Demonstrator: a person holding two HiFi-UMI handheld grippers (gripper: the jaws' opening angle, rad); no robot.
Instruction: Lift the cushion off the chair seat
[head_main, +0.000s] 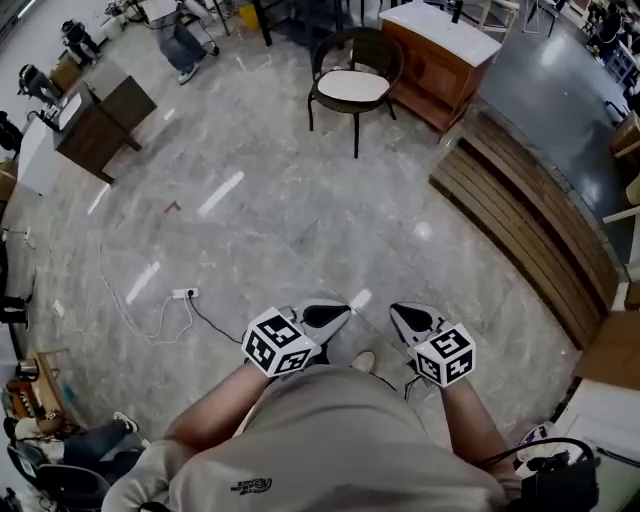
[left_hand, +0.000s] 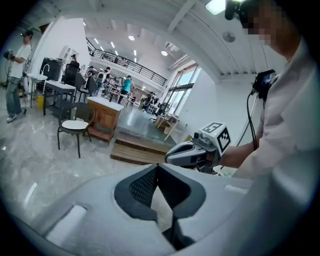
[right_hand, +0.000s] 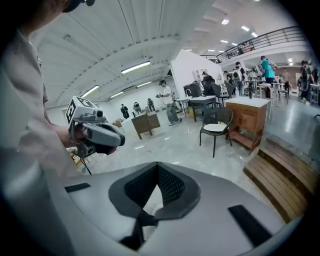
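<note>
Well ahead, the cushion (head_main: 352, 86) lies flat (widest side-to-side) on the chair (head_main: 365, 50).

a glossy grey marbled floor (head_main: 270, 220) carries a wooden cabinet with a white top (head_main: 440, 45) at the far end, a slatted wooden platform (head_main: 520, 215) along the right, a dark wooden desk (head_main: 100, 120) at the left, and a white power strip (head_main: 185, 293) with its cable trailing.
</note>
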